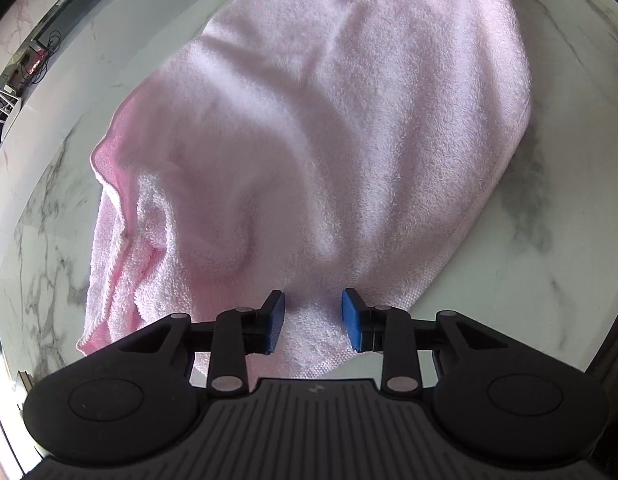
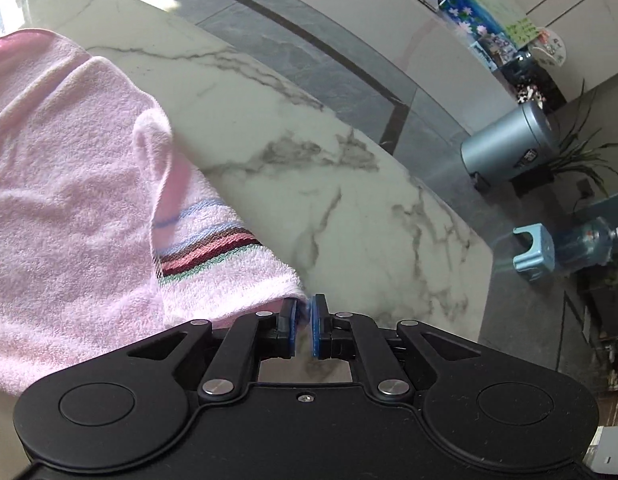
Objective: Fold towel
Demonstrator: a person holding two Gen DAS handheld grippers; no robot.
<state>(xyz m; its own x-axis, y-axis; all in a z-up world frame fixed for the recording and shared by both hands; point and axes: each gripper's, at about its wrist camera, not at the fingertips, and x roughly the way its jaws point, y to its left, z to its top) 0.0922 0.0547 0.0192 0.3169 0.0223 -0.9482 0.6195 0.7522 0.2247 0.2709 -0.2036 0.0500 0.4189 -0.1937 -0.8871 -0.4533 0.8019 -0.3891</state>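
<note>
A pale pink towel (image 1: pixel 329 128) lies rumpled on the white marble table (image 1: pixel 541 248), with a bunched fold at its left side. My left gripper (image 1: pixel 313 320) is open, its blue pads (image 1: pixel 351 318) straddling the towel's near corner just above it. In the right wrist view the towel (image 2: pixel 61 168) fills the left side, and a corner with coloured stripes (image 2: pixel 213 248) rises toward my right gripper (image 2: pixel 305 322). The right gripper is shut on the tip of that striped corner and holds it off the table (image 2: pixel 349 184).
The table's far edge (image 2: pixel 441 184) curves across the right wrist view. Beyond it on the floor stand a grey-blue cylindrical bin (image 2: pixel 509 144), a light blue stool (image 2: pixel 535 252), a water bottle (image 2: pixel 589 240) and plants (image 2: pixel 585 148).
</note>
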